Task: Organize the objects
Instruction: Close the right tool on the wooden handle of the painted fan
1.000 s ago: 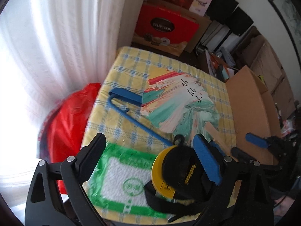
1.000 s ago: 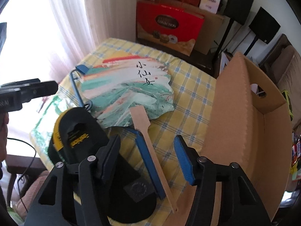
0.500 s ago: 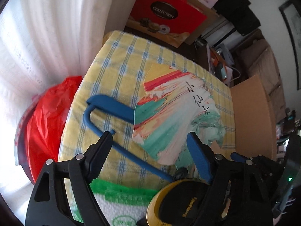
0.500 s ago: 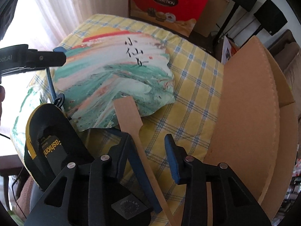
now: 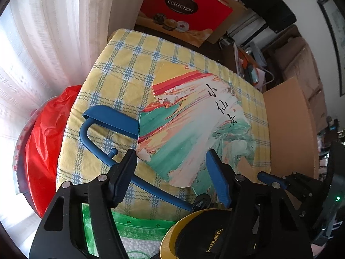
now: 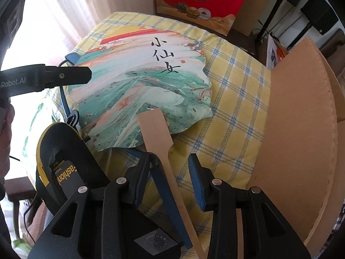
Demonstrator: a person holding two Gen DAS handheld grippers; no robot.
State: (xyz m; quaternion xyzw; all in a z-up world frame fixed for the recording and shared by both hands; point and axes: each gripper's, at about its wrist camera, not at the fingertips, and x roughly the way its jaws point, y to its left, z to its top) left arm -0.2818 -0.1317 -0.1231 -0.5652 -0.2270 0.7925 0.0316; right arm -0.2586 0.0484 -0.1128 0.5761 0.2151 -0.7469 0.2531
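Wooden fan handle (image 6: 167, 155) between closing right claw (image 6: 172, 168) pads, untouched; left claw (image 5: 172, 172) closing, empty

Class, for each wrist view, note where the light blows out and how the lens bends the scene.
Left wrist view: the curtain at left washes out to white; the checked tablecloth bulges. Right wrist view: the window top left glares; the cardboard box edge curves; dark corners ring both.

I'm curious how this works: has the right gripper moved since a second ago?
Yes. The right gripper has dropped closer to the fan's wooden handle, which now lies between its closing jaws, not yet pinched.
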